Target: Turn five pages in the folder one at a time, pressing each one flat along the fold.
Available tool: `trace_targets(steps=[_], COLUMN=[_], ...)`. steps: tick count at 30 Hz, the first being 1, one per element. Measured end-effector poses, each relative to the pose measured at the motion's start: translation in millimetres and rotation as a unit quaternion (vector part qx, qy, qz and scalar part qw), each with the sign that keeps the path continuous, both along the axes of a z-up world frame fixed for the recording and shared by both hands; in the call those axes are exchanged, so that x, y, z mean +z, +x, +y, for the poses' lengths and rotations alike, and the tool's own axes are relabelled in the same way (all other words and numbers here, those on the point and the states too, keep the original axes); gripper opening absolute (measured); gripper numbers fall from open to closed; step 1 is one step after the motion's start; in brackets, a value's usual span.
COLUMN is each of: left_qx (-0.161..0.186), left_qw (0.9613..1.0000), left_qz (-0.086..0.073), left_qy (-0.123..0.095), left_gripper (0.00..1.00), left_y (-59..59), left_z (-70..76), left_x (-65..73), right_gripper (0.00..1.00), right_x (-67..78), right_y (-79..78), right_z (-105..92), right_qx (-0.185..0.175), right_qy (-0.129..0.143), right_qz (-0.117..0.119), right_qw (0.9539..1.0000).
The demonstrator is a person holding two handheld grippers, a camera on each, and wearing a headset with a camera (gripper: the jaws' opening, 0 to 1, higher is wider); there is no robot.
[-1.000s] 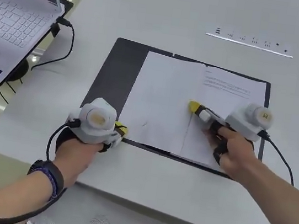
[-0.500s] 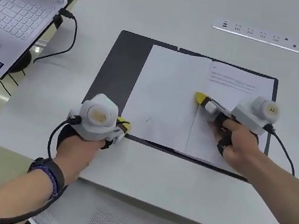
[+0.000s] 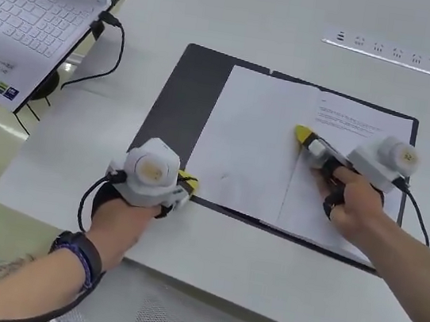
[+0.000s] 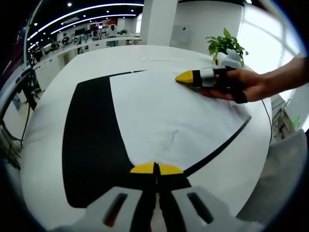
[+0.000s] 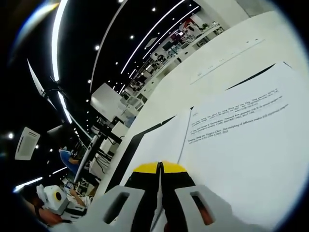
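Well to the left of the open black folder (image 3: pixel 177 100), a white laptop (image 3: pixel 28 11) sits at the edge of the pale surface (image 3: pixel 219 17), with a black cable (image 3: pixel 111 54) trailing from it. The left tongs (image 3: pixel 186 183) stay at the folder's near edge, by the near left corner of the blank white page (image 3: pixel 241 149), their yellow tips shut together on nothing. The folder lies flat where it was a second ago; only the camera has shifted. On the fold, the right tongs (image 3: pixel 302 132) are likewise closed tip to tip, and they have slid along the crease toward the folder's far edge. The printed page (image 3: pixel 356 125) lies flat to the fold's right. Bare surface lies left of the folder's cover, and a broad band runs beyond its far edge up to a white power strip (image 3: pixel 390 56). On the near side only a narrow band separates the folder from the surface's edge.
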State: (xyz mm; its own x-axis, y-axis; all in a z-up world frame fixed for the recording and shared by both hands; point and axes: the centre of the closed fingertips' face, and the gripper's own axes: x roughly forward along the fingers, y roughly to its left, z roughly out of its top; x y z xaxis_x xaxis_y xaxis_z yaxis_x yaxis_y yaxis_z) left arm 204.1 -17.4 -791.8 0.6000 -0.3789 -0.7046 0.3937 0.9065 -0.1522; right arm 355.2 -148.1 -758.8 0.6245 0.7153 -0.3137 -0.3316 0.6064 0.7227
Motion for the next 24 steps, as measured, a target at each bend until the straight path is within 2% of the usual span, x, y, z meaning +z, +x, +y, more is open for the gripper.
trace_targets(steps=[3, 4, 9, 14, 19, 24], left_qx=[-0.001, -0.001, -0.001, -0.011, -0.012, -0.015], left_qw=[1.0000, 1.0000, 1.0000, 0.9999, 0.9999, 0.9998], left_qz=[0.000, 0.000, 0.000, -0.002, 0.000, -0.002], left_qy=[-0.001, -0.002, -0.004, 0.008, 0.005, 0.009], left_gripper=[0.00, 0.00, 0.00, 0.00, 0.00, 0.00], left_y=[0.1, 0.0, 0.2, 0.4, 0.3, 0.3], left_z=[0.0, -0.1, 0.2, -0.5, -0.3, 0.1], left_x=[-0.2, -0.2, -0.4, -1.0, -0.9, -0.2], right_gripper=[0.00, 0.00, 0.00, 0.00, 0.00, 0.00], right_x=[0.9, -3.0, -2.9, -3.2, 1.5, 4.9], right_y=[7.3, 14.4, 24.8, 35.7, 47.1, 54.4], right_z=[1.0, -1.1, -0.6, 0.1, -1.2, -0.2], right_qx=[-0.004, -0.006, -0.012, -0.024, -0.050, -0.063], right_qy=[0.003, 0.002, -0.003, -0.001, 0.013, 0.013], right_qz=[-0.001, -0.003, -0.013, -0.016, -0.017, -0.018], right_qw=[1.0000, 1.0000, 0.9998, 0.9996, 0.9985, 0.9978])
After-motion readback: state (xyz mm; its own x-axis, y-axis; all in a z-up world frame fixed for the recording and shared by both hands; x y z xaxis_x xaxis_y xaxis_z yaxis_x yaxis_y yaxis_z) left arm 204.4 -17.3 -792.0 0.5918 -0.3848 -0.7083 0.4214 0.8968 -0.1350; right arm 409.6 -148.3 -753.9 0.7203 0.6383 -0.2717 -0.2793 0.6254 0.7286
